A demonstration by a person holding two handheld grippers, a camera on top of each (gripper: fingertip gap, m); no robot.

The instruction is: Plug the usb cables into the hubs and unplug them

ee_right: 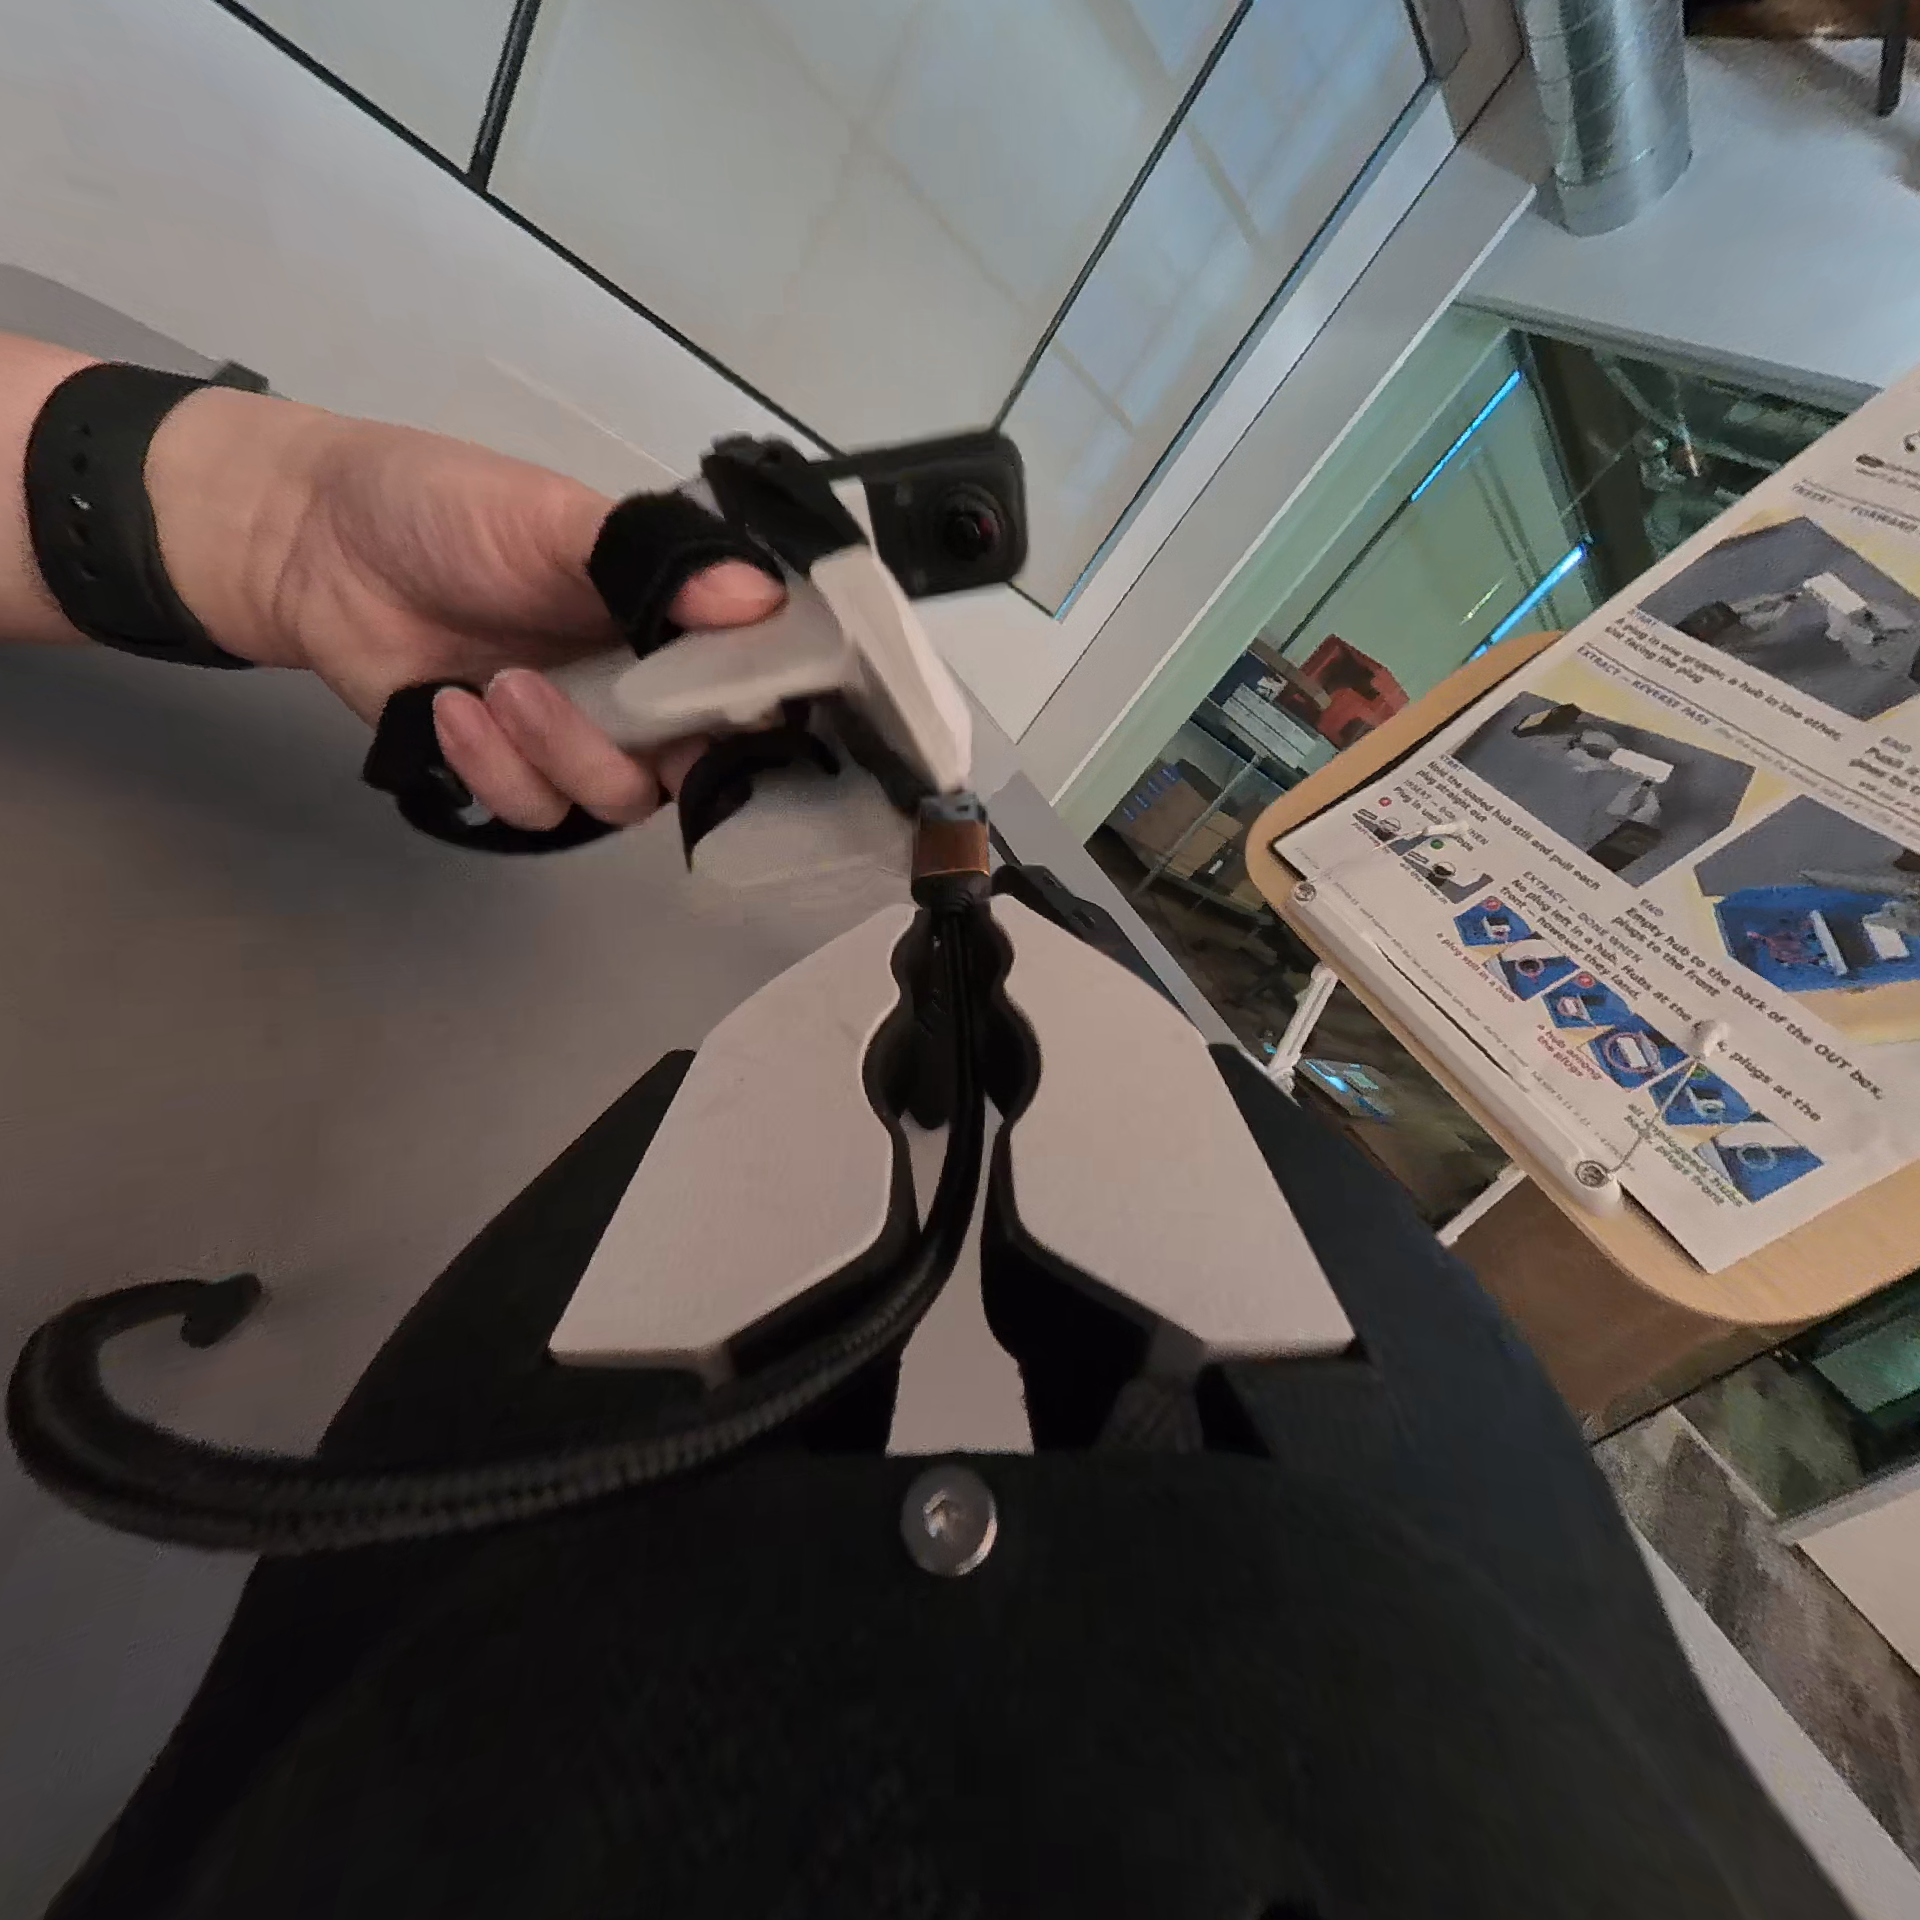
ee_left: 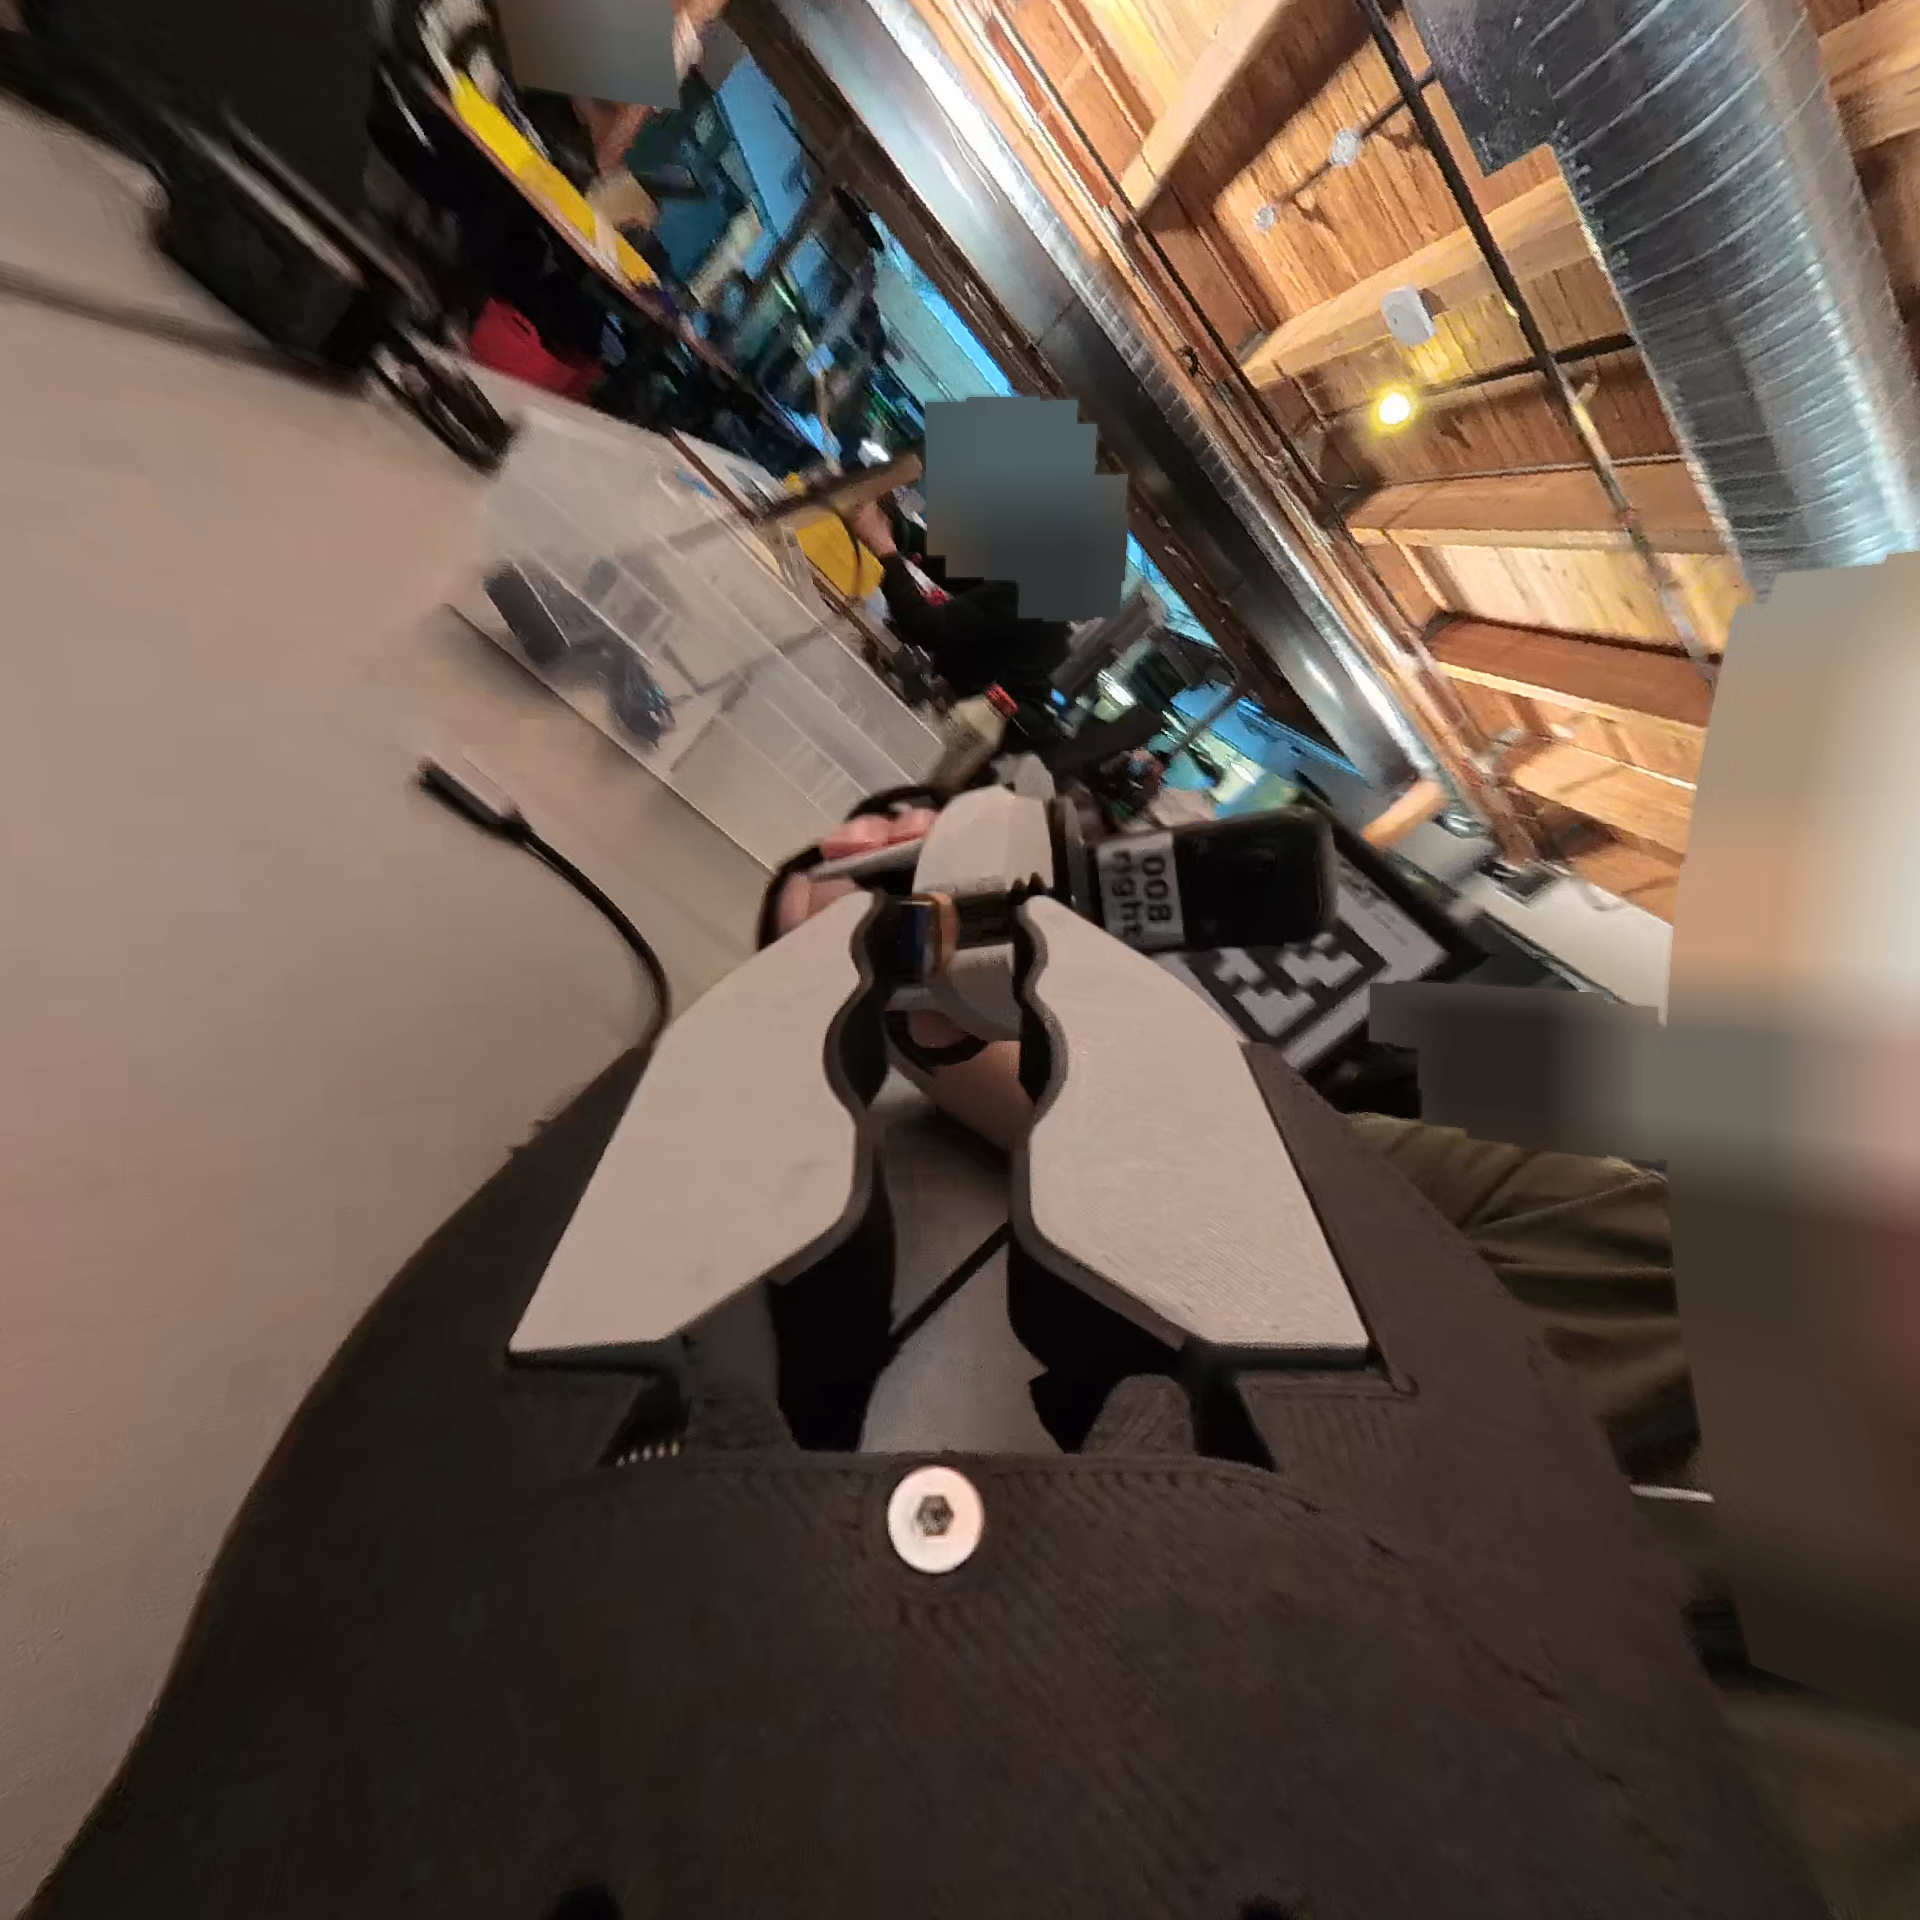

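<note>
Two grippers meet tip to tip above the table

We see the right gripper (ee_right: 951, 920) pinching a cable (ee_right: 499, 1486) that trails back left between its fingers, its plug (ee_right: 951, 857) ahead touching the left gripper (ee_right: 940, 795). In the left wrist view a loose cable (ee_left: 613, 925) lies left on the table (ee_left: 208, 935), a clear bin (ee_left: 665, 623) behind it.

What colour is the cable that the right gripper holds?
Black, with a braided sheath. The cable shows best in the right wrist view, between the right gripper's fingers.
</note>
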